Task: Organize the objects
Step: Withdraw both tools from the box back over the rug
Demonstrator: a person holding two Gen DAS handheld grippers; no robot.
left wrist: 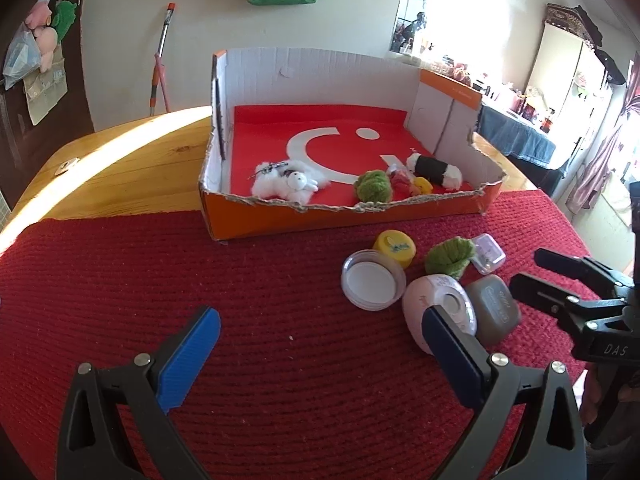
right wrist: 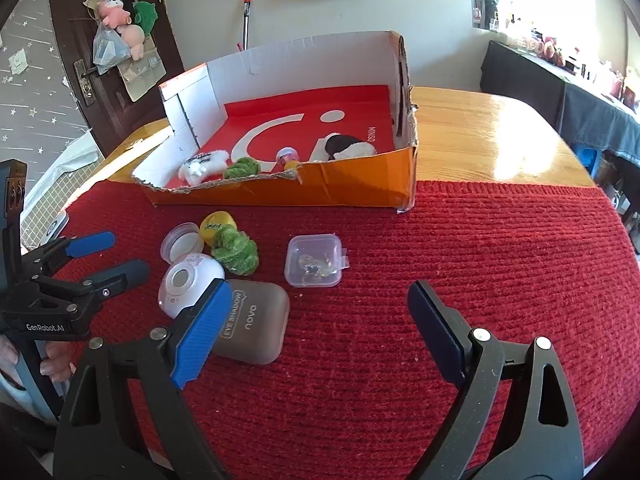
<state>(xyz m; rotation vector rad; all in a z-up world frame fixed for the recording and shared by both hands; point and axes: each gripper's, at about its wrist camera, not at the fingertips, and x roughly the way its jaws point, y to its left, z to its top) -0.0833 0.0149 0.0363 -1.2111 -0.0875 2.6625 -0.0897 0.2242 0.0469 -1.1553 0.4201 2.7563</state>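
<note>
Left claw and right claw, both tilted downward, jaws spread wide with nothing between the blue pads. Fingers of the person's hand wrap the left handle.

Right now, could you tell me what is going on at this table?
A person holds a hand-held gripper in each hand, sorting small items into the box. Both the left hand-held gripper and the right hand-held gripper are open and empty above the red mat. Some plush toys already lie in the box; the eyeshadow case, clear box and jars remain outside.
</note>
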